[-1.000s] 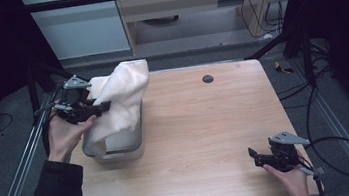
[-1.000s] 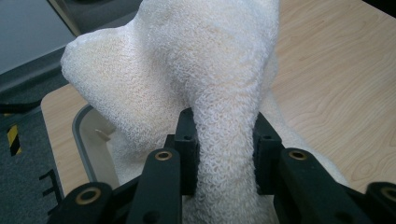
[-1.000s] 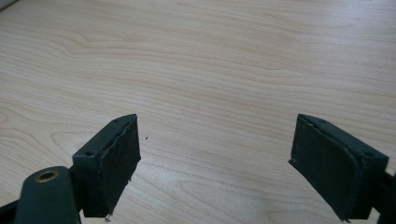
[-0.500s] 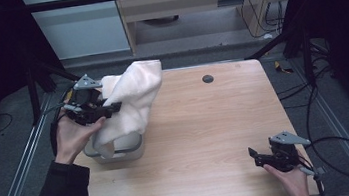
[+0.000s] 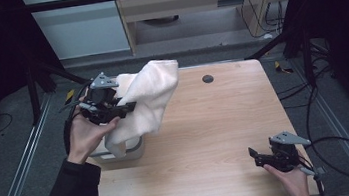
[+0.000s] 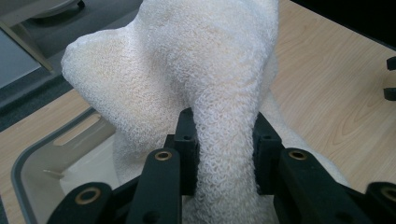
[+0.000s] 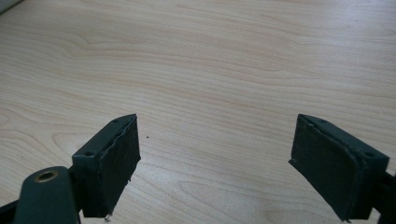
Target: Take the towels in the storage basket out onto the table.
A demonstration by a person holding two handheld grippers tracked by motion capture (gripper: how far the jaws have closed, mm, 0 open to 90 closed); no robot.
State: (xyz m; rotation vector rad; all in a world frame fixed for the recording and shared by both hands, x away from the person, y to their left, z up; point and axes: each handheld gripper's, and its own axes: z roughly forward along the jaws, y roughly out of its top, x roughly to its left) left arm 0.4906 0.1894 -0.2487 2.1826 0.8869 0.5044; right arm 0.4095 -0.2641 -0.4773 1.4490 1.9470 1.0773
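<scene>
surface: wooden table (image 5: 208,139) | on it: grey bin (image 5: 119,152)

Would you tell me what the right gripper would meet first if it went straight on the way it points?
Probably the bare table: the right gripper, jaws open and empty, seems angled down at it.

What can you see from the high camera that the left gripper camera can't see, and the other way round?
High view alone: the person's two hands, the right gripper with open jaws low over the table's near right corner, a dark round spot on the far side, and the floor around.

Left gripper view alone: a close look at the left gripper with its jaws pinching a thick fold of cloth, plus the bin's pale inside.

Both: the white towel lifted above the grey bin, and the wooden table.
</scene>
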